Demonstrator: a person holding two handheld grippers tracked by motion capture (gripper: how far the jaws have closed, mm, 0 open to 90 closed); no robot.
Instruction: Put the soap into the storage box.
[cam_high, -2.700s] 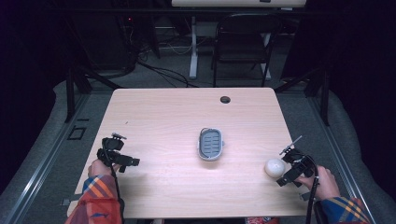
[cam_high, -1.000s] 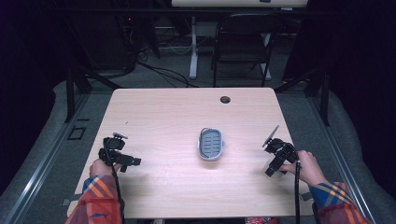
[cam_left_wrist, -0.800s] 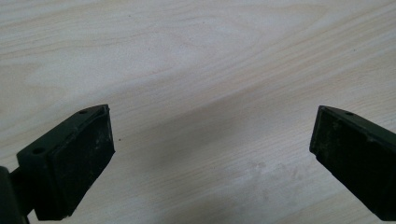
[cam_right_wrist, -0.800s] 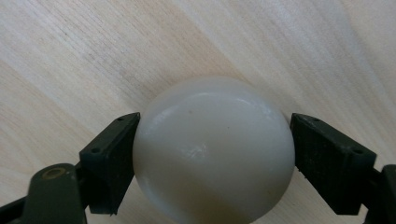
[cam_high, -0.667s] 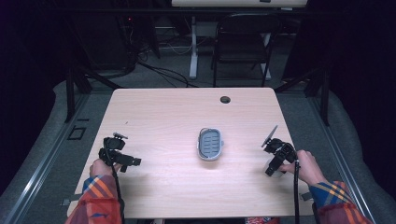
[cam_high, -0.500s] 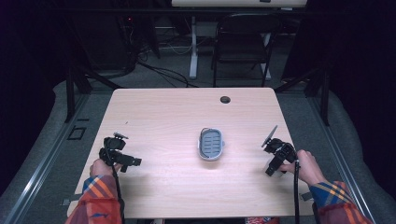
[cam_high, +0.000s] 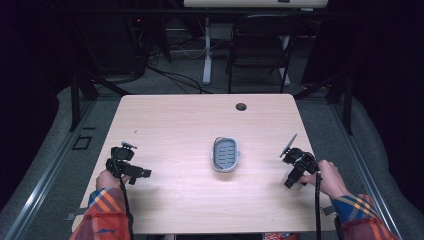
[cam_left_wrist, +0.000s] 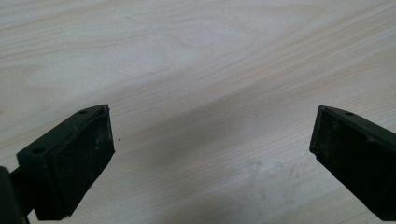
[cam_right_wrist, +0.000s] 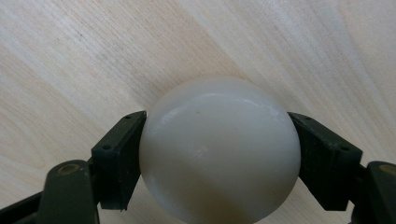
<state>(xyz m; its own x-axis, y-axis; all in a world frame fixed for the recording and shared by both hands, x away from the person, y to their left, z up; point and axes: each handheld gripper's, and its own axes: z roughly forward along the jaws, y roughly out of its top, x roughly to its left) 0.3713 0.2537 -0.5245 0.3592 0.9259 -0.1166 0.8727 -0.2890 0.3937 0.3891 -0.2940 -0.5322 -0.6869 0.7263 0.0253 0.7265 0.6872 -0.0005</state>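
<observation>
Right gripper (cam_right_wrist: 219, 154) is clamped on a white ball (cam_right_wrist: 219, 149), one jaw pressing each side, pale wood grain behind it. From the high view that gripper (cam_high: 292, 176) sits near the table's right edge, w/ the ball (cam_high: 290, 178) just peeking out pale under the black jaws, right hand (cam_high: 327, 179) behind it, cable trailing back toward the plaid sleeve (cam_high: 357, 212). Can't tell from here whether the ball rests on the wood or is just off it. Over to the left gripper (cam_left_wrist: 210, 154): jaws spread wide apart, nothing btwn them, just bare table (cam_left_wrist: 210, 70) below. High view has that gripper (cam_high: 131, 168) near the left edge, left hand (cam_high: 107, 178) gripping it from behind. Middle of the table (cam_high: 175, 125): one grey oval tray (cam_high: 226, 154) w/ slots across its floor, well apart from both grippers. Count: 2 grippers, 1 ball, 1 tray, 1 round hole (cam_high: 241, 106) near the table's far edge. Beyond the table, 1 dark chair (cam_high: 260, 45) and a white desk leg (cam_high: 206, 50) w/ cables on the floor.
</observation>
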